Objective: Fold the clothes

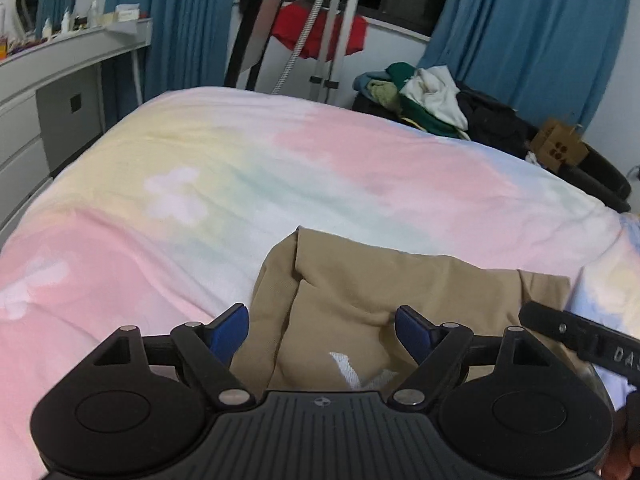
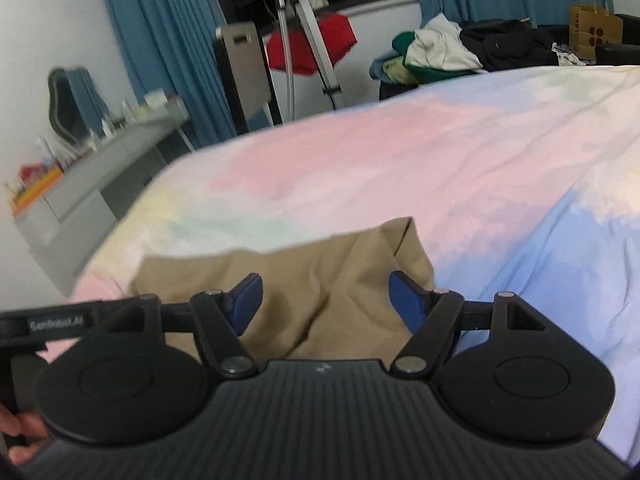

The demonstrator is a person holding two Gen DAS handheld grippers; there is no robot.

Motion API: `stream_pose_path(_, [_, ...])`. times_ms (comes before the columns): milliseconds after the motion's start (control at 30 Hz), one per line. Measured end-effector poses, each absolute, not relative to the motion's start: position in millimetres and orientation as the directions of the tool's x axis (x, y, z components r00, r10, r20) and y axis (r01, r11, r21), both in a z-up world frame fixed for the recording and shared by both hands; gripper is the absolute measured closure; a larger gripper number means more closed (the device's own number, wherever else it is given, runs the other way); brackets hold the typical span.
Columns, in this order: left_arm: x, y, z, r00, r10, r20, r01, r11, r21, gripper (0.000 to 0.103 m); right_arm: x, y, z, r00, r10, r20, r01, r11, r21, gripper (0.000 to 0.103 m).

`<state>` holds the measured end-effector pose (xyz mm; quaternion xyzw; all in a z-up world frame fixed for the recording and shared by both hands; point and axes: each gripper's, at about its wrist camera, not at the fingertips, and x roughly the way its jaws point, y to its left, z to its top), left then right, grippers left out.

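I hold the left gripper (image 1: 322,330) and the right gripper (image 2: 322,300) above the tan garment (image 1: 400,292), jaws wide and gripping nothing, so the cloth can lie flat. The garment sits folded near the bed's (image 1: 360,160) near edge (2 layers at least), clear of the clothes pile (image 1: 424,96) beyond the far corner.

Open left tongs (image 1: 322,332) above tan garment (image 1: 360,292)

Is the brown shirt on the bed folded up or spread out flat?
Folded. The brown shirt lies on the bed as a small bundle, with layers lying over each other and fold edges showing. It is lumpy, not neat.
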<state>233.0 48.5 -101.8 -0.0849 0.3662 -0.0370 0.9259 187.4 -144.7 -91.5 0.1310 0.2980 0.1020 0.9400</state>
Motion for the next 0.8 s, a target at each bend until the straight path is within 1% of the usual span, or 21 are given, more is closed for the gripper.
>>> stream_pose_path(100, [232.2,42.2,-105.9,0.732,-0.113,-0.672,0.020,0.989,-0.145,0.021,188.0,-139.4,-92.3,0.805,0.262,-0.532,-0.119,0.950,0.288,0.030])
stream_pose_path(267, [218.7,43.3,-94.4,0.748,-0.143,-0.648,0.037,0.984,-0.174,0.021,181.0,-137.1,-82.7,0.816,0.272,-0.510,-0.127,0.945,0.301,0.030])
stream_pose_path(467, [174.6,35.9,-69.3,0.781,-0.148,-0.607,0.075,0.987,-0.144,0.021,148.4,-132.0,-61.6,0.841,0.250,-0.479,-0.137,0.956,0.258,0.031])
stream_pose_path(567, [147.5,34.9,-58.1,0.797,-0.147,-0.586,0.083,0.988,-0.134,0.021,126.8,-132.5,-53.5,0.833,0.243,-0.497,-0.125,0.958,0.259,0.031])
stream_pose_path(667, [127.6,41.1,-49.9,0.792,-0.188,-0.581,0.093,0.977,-0.190,0.021,103.7,-133.0,-45.1,0.836,0.233,-0.496,-0.125,0.963,0.241,0.031])
stream_pose_path(800, [117.1,38.9,-47.9,0.791,-0.181,-0.585,0.103,0.981,-0.164,0.021,95.6,-129.8,-46.0,0.831,0.217,-0.513,-0.117,0.968,0.221,0.031])
